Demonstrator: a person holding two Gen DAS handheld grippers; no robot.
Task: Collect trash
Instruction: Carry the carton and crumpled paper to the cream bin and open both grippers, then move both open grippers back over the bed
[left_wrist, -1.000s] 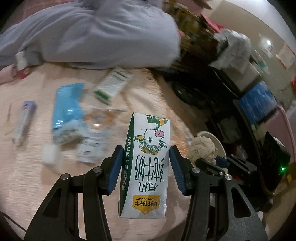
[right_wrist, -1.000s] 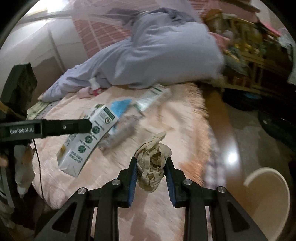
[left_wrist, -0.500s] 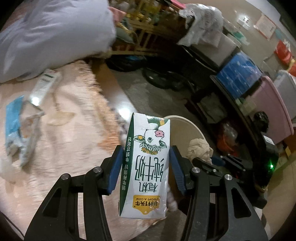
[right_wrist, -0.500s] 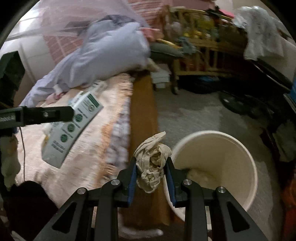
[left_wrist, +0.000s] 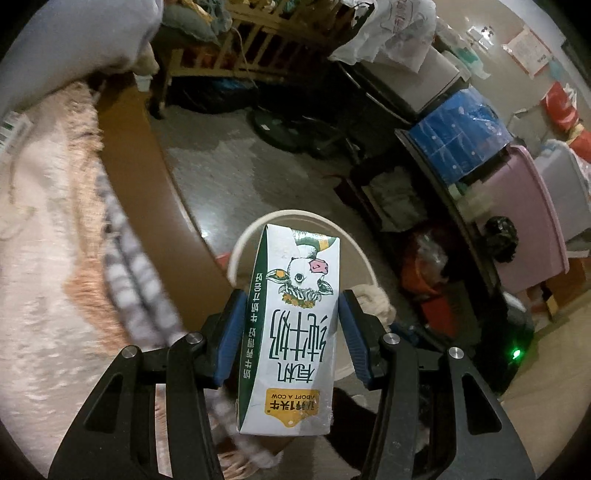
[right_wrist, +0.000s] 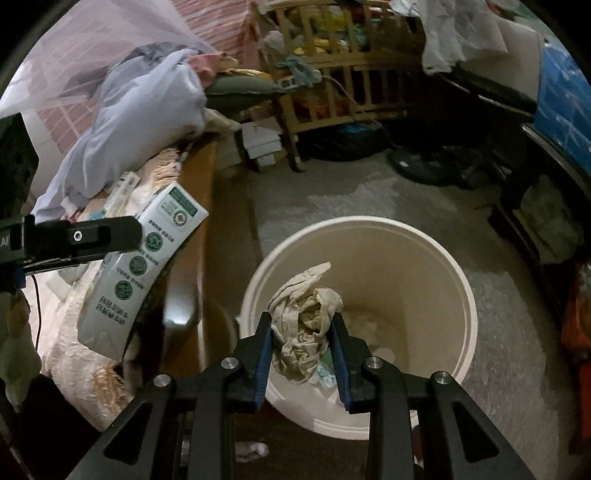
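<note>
1. At the far left of the left wrist view we see the pink fringed blanket (left_wrist: 40, 236) spread over the bed, with the brown wooden bed edge (left_wrist: 147, 162) curving beside it.
2. In the middle of that view our left gripper (left_wrist: 291, 332) has its jaws clamped on the milk carton (left_wrist: 291, 325), the blue pads pressed flat against the carton's two sides. The carton stands upright between them, its cow picture facing us and its print reading upside down.
3. Behind the carton we make out the rim of the cream bin (left_wrist: 243, 247) on the floor; the carton hides most of it.
4. To the right stand a blue box (left_wrist: 458, 136) and a pink tub (left_wrist: 532, 218), well apart from the bin.
5. In the right wrist view, the same carton (right_wrist: 144, 266) shows at the left, held out over the bed edge in the left gripper's dark finger (right_wrist: 85, 236), tilted, its top corner pointing toward the bin.
6. Beyond it lies a heap of pale lilac bedding (right_wrist: 140, 110) on the bed.
7. At the centre our right gripper (right_wrist: 301, 332) is clenched on a crumpled wad of tissue (right_wrist: 303, 325), which bulges above the pads.
8. The wad hangs above the open mouth of the bin (right_wrist: 461, 280), near its close wall. Some pale scraps already lie on the bin's bottom.
9. A wooden rack (right_wrist: 332, 81) stands at the back.
</note>
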